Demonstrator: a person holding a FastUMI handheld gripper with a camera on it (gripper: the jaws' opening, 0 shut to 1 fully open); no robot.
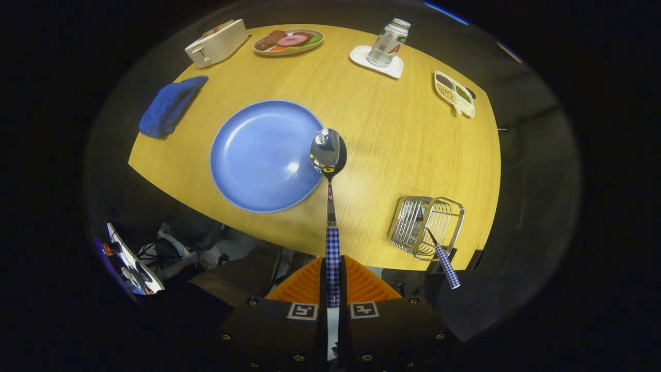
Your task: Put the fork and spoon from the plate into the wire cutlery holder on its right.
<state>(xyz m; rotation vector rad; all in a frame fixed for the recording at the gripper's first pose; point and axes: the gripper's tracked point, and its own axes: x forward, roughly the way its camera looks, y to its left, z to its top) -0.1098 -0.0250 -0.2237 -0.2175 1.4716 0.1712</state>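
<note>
Checkered spoon (330, 206) handle clamped in gripper (333, 279), raised above blue plate (258, 155); fork (441, 256) already in wire holder (426, 227), lower right. Advised: tilt upright, lower gently.

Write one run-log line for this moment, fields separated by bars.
claw shut on spoon | spoon lifted above plate | fork already in holder | next: spoon to holder

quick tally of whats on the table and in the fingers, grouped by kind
Cutlery: 2, spoon clamped between the fingers, second checked handle leaning in the wire holder
Plates and trays: 4, blue plate, food plate, divided tray, coaster
Holder: 1
Toaster: 1
Can: 1
Blue cloth: 1
Total: 10
</note>
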